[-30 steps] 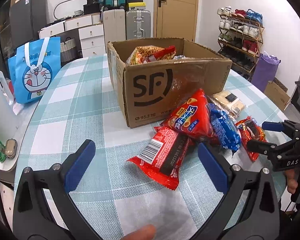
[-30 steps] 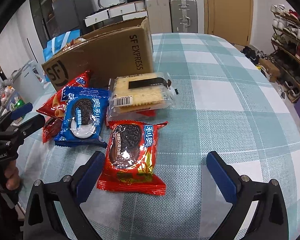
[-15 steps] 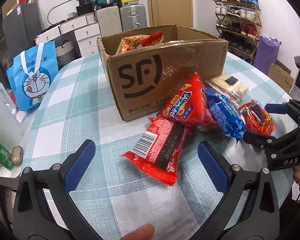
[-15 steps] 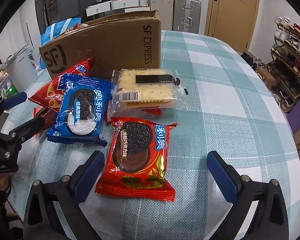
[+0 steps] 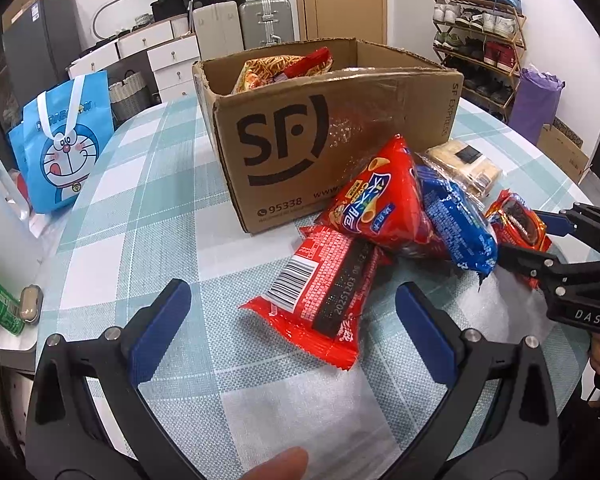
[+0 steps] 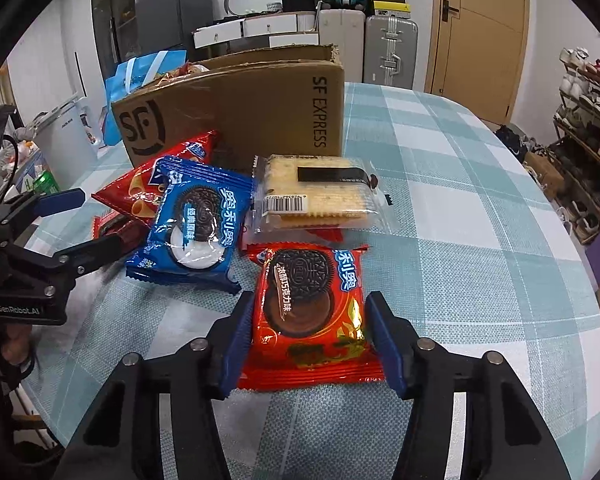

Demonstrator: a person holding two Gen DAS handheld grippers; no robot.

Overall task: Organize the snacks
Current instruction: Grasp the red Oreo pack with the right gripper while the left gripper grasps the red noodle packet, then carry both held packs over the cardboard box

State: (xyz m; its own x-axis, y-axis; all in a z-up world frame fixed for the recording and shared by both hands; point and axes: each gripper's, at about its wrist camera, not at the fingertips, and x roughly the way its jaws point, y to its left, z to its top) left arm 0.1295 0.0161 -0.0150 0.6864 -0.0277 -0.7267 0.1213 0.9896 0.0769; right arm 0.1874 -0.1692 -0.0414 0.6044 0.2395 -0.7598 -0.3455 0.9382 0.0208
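A brown SF cardboard box [image 5: 324, 128] stands on the checked table with a noodle pack [image 5: 284, 66] inside. Snack packs lie in front of it. My right gripper [image 6: 310, 338] has its blue pads on both sides of the red Oreo pack [image 6: 310, 308], closed in against its edges. A blue Oreo pack [image 6: 198, 224], a cracker pack [image 6: 316, 192] and a red chip bag [image 6: 156, 188] lie behind it. My left gripper [image 5: 292, 328] is open, just short of a flat red pack [image 5: 324, 296] lying barcode up.
A blue Doraemon bag [image 5: 64, 148] stands at the table's left edge. Suitcases [image 5: 264, 20] and drawers are behind the table, a shoe rack [image 5: 480, 32] at the right. A green can [image 5: 2, 308] sits on a side surface at the left.
My right gripper has moved forward and narrowed from wide open onto the red Oreo pack. My left gripper has moved closer to the flat red pack and stayed open.
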